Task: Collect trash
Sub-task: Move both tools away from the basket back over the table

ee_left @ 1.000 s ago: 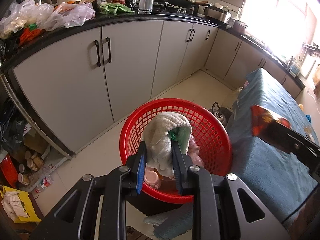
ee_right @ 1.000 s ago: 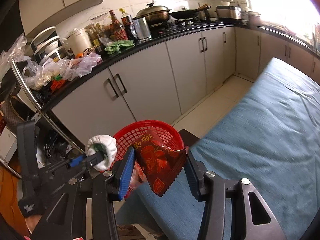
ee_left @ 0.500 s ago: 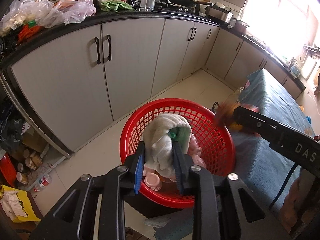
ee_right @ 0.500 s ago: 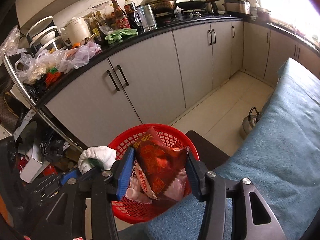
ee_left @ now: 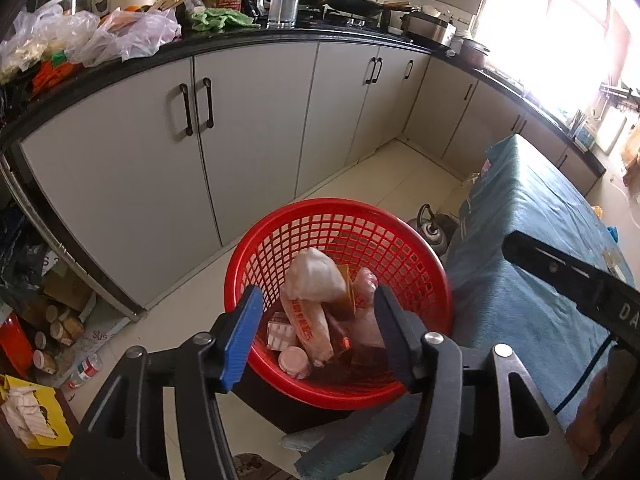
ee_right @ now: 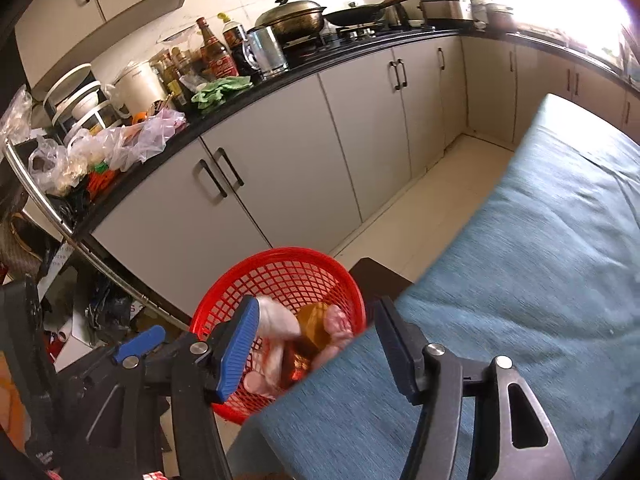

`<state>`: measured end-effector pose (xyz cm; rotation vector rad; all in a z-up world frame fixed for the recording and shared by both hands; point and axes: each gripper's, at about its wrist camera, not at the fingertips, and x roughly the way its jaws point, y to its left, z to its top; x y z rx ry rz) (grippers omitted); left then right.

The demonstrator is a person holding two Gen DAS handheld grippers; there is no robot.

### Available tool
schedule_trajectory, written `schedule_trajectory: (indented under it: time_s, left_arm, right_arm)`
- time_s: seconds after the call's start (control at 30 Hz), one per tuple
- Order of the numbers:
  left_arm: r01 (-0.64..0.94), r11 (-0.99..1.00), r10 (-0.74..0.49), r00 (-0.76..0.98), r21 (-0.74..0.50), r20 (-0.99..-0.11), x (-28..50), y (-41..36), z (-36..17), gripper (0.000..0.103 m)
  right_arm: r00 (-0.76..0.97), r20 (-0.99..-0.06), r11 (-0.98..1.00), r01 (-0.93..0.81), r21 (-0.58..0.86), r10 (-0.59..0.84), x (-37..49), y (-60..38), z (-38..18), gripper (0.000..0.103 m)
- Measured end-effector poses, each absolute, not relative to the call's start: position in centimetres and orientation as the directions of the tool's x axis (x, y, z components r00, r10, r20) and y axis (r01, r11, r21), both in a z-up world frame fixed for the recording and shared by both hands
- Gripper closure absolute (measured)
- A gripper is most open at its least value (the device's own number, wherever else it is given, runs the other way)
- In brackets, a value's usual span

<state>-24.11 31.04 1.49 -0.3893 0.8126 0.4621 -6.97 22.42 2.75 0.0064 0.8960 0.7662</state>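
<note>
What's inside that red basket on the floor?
The red basket holds a white wad on top, a printed wrapper, a small carton and a pinkish lid. Whatever lies beneath them is covered.

White letters "DA" stand on the black bar (ee_left: 576, 276); other print is illegible.

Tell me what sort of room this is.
A home kitchen, most likely: a black countertop over grey cabinets, a lidded wok by the stove, and sauce bottles on the counter.
</note>
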Motion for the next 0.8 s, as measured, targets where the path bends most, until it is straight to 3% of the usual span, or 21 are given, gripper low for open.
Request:
schedule_trajectory:
  time_s: [0.43, 0.8]
  left_arm:
    - [-0.513, 0.853, 0.279, 0.610, -0.101, -0.741, -24.5, 27.9, 3.5, 0.036]
    - [-0.468, 0.882, 0.292, 0.629, -0.052, -0.721, -24.5, 24.5, 5.2, 0.036]
  right_arm:
    - [0.418, -0.674, 0.753, -0.572, 0.325, 0.609, -8.9, 17.9, 3.6, 0.035]
    - [0.463, -0.662, 0.787, -0.514, 0.341, 0.589, -9.4, 12.2, 4.0, 0.034]
